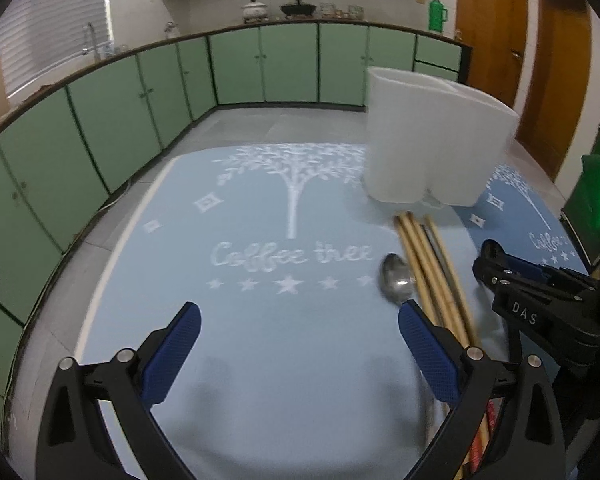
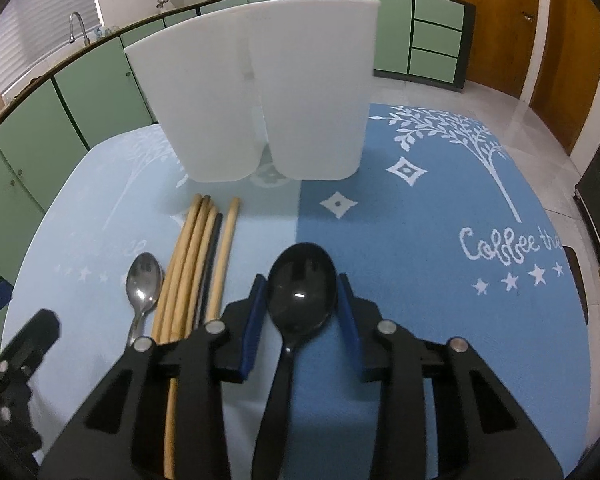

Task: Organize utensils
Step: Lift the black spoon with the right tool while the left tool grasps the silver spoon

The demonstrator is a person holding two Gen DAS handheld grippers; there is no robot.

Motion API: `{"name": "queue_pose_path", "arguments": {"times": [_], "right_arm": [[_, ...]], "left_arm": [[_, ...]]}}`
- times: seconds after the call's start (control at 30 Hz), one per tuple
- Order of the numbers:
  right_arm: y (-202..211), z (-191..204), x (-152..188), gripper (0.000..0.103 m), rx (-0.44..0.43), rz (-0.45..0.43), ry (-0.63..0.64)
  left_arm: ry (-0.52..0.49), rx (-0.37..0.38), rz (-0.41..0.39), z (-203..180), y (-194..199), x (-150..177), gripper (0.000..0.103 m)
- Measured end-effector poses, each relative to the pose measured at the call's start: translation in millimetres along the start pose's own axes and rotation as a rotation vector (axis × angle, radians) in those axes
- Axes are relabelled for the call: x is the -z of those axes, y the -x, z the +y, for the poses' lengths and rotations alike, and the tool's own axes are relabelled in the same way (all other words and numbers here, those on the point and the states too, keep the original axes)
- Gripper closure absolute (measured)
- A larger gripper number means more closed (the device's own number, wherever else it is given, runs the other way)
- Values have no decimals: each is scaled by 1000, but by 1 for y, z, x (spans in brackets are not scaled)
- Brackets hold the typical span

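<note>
Handles of nearly every utensil run out of sight beneath the gripper bodies: the black spoon (image 2: 302,292) shows its glossy oval bowl and a length of dark handle before the frame edge cuts it off, and the metal spoon (image 2: 142,280) loses its stem under the right gripper's frame. Chopsticks (image 2: 198,264) lie in a tight bundle between the two spoons; about five can be made out, most pale wood and one dark and thin, though where they overlap the count is unsure. Two spoons show in all, one black plastic, one shiny steel. One white holder (image 2: 256,92) stands upright beyond the chopstick tips, translucent, smooth-walled, with two rounded compartments side by side; what is inside cannot be seen. Two blue placemats cover the table (image 1: 60,272), a lighter placemat (image 1: 268,320) and a darker placemat (image 2: 440,240), each printed with a white tree, diamonds, stars and script lettering. The right gripper (image 2: 302,300) has narrowed around the black spoon's bowl, its blue ribbed pads close on either side, though whether they press on it is hard to tell. The left gripper (image 1: 300,320) stands wide over the bare lighter mat, nothing between its textured blue pads, the steel spoon just beyond its right finger.
</note>
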State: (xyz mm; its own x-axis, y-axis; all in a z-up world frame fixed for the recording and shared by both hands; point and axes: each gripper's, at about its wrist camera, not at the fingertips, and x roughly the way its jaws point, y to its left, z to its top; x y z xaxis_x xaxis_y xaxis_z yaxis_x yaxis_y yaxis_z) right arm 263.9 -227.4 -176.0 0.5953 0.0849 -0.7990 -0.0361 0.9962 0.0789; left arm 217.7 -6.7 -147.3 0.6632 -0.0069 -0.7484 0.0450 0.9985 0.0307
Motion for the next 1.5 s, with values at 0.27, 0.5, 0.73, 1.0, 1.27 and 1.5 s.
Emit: {"name": "queue_pose_path", "arguments": {"times": [0.27,0.5,0.73,1.0,1.27,1.5], "right_arm": [[0,-24,-1,70,-12,-2,-21],[0,-29,5,70,-12,-8,-15],[1,-36,6,69,24,-6,4],[-1,-46,3,70,79,-3,35],[-2,-53,0,70,65,-4,28],[-2,-51,-6,63,58,18,33]], "left_arm": [[-81,20,76,-32,-29,-1,7],[-101,-3,128,-36,-50,2,5],[-79,-14,124,-24,-52,0,5],[-66,-5,103,-28,-47,-8,7],[-75,-16,121,-37,-67,-24,6],[-63,-18,150,-37,-77,-33,7]]}}
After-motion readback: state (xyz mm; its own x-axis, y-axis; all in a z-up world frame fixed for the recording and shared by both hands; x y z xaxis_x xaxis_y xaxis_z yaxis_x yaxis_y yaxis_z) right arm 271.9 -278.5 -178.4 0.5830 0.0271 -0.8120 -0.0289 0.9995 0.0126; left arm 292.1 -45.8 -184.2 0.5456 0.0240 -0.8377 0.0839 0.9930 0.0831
